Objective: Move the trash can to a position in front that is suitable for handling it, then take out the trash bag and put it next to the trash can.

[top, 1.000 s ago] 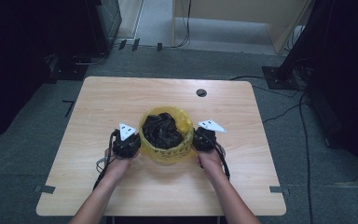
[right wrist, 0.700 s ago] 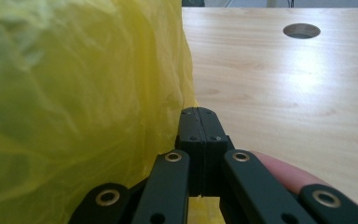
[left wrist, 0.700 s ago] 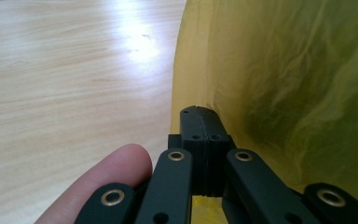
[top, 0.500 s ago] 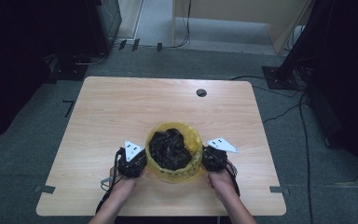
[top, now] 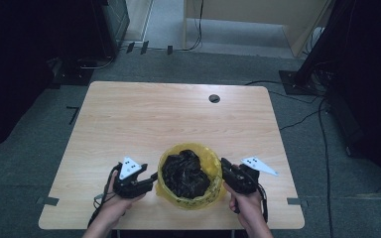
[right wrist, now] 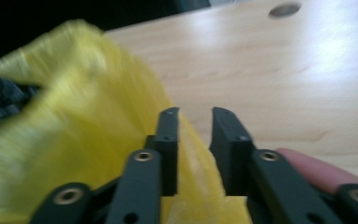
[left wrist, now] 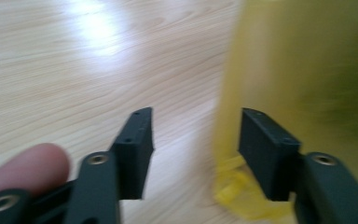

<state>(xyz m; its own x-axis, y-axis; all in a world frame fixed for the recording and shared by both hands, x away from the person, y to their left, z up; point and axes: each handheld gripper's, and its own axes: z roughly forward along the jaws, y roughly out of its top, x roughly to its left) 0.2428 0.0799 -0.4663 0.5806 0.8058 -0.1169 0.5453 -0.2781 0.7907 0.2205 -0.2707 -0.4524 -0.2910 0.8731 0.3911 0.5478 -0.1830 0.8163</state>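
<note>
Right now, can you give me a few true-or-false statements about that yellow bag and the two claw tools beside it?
1. The yellow bag holds something black and crumpled. True.
2. The bag sits at the far edge of the table, by the round hole. False: it sits near the person's edge, far from the hole.
3. The left gripper has its jaws spread, with the bag's plastic beside one jaw. True.
4. The right gripper is on the bag's left. False: the high view shows it on the bag's right side.
5. The right gripper's jaws stand a narrow gap apart. True.
</note>
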